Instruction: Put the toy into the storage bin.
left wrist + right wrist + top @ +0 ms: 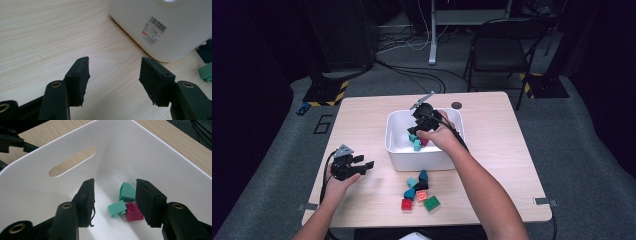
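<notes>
2 hand-held grippers spread empty, right [115, 202] over white bin [398, 150], left [113, 80] above wooden table [362, 115], grey carpet.

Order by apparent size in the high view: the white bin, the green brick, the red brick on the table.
1. white bin, clearly largest.
2. green brick and red brick: these look nearly alike, so I cannot rank them.

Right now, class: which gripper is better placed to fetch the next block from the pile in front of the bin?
Probably the left gripper: open, empty, near the pile of blocks. The right gripper hangs over the white bin.
</notes>
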A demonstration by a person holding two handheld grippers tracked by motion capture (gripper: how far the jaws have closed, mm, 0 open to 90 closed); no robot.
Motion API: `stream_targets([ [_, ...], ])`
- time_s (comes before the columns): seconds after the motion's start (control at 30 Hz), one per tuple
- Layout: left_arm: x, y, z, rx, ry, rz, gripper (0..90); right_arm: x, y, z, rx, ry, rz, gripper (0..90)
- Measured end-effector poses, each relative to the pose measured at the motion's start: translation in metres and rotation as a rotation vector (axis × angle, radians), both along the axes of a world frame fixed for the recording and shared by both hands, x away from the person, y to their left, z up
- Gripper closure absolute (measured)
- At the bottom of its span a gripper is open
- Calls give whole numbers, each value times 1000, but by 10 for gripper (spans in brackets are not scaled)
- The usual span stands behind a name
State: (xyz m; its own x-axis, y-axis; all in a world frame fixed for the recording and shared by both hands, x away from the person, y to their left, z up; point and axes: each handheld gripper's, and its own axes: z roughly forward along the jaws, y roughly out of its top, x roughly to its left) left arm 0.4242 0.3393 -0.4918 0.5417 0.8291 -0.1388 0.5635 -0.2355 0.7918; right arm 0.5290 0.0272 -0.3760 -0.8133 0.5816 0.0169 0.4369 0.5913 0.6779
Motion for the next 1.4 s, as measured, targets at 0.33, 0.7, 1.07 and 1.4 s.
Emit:
stream_targets([
  [0.33,0,-1,0,6,-1,2,404,-30,-24,26,32,-37,30,483],
  [0.7,0,0,-1,4,2,11,404,-64,-33,35,43,-54,99,486],
  [1.07,0,0,0,12,8,6,404,-98,-37,26,75,-59,159,492],
  [1.4,0,0,0,9,5,6,404,-124,-45,1,51,-81,171,494],
])
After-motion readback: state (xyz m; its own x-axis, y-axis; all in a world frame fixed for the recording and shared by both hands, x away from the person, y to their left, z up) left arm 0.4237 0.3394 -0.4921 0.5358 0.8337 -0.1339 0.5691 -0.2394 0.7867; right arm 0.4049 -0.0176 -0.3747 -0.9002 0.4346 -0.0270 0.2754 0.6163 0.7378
